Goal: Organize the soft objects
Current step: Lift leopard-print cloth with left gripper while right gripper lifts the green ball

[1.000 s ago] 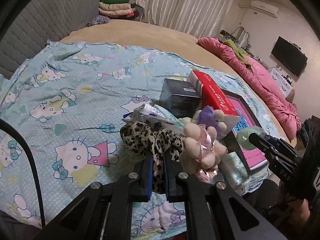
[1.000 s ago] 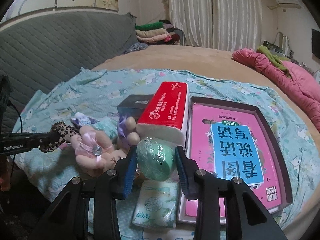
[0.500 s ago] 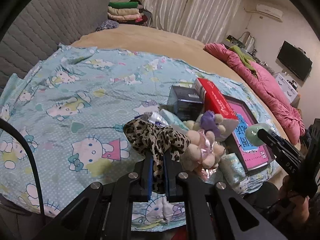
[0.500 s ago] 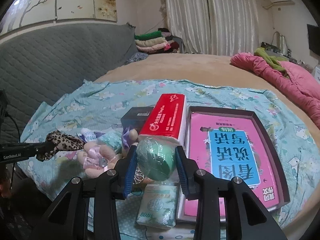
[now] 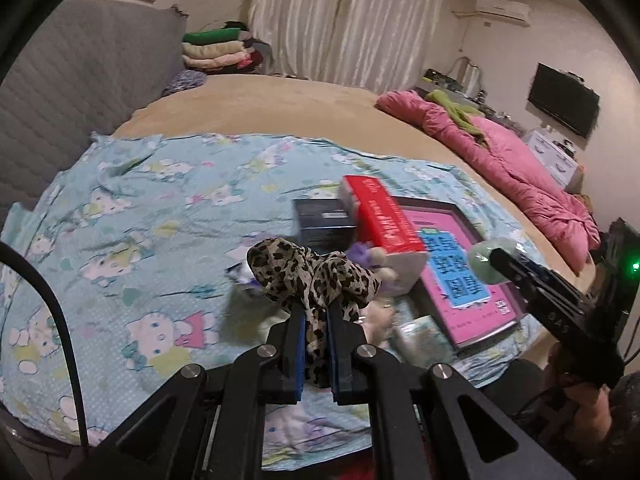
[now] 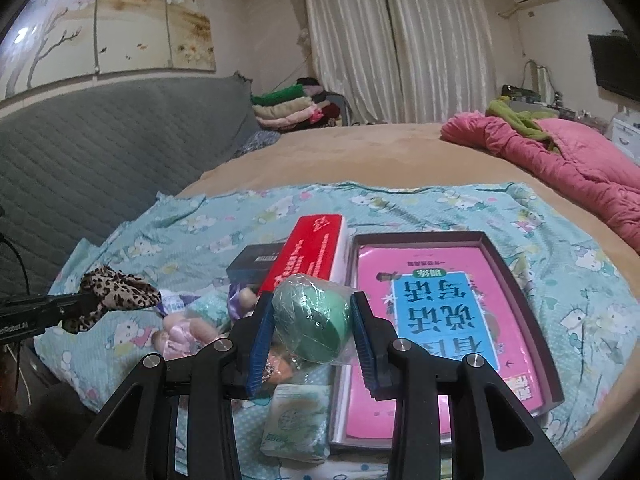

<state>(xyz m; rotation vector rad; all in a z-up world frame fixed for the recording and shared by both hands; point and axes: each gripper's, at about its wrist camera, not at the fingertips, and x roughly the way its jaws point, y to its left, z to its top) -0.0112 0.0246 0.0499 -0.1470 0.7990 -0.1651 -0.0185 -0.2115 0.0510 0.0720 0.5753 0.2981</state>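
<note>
The left gripper, clamping the leopard-print scrunchie, has risen clear of the Hello Kitty sheet; the right gripper likewise lifts the wrapped green ball; both soft items look ready for sorting.

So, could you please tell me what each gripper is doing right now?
Left gripper: shut on the leopard-print cloth.
Right gripper: shut on the wrapped green ball.

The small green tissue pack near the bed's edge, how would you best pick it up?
Grip the tissue pack across its two long sides, coming down from above. It lies flat on the sheet with its top clear, but the book tray sits close on its right, so one finger has little room there.
</note>
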